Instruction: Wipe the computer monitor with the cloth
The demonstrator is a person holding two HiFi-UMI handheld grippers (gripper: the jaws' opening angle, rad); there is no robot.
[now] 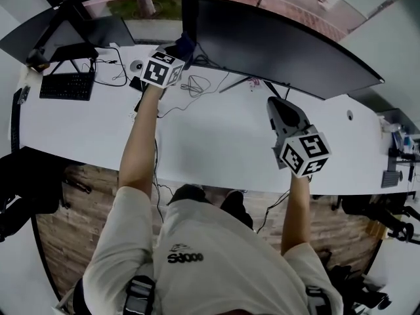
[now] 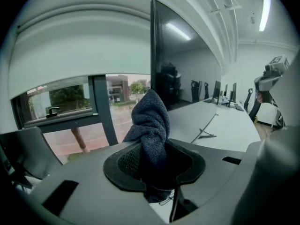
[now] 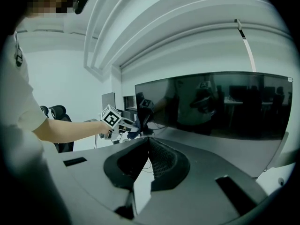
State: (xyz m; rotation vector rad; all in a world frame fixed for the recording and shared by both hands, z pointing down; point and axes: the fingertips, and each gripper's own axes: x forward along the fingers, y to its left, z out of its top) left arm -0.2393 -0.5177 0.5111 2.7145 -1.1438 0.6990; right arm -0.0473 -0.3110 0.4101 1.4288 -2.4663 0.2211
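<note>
Cloth (image 2: 151,121), evidently soft and limp, is clamped mid-bunch in left tongs (image 2: 152,165), monitor (image 2: 174,64) just beyond; right tongs (image 3: 149,144) closed, empty.

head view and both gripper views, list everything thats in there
monitor: one, black, wide and curved, back of desk
second screen: one, dark, desk's left end
keyboard: one, black, left on desk
cables: several, dark, loose on desk near the monitor's left end
desk: one, white, long
window: one, dark frame, behind the desk
floor: wood, under desk
cloth: one, dark blue, in left tongs by the monitor's left edge
left tongs: one, grey, shut on cloth
right tongs: one, grey, shut, empty, over desk's right half
arms: two, bare, white sleeves
</note>
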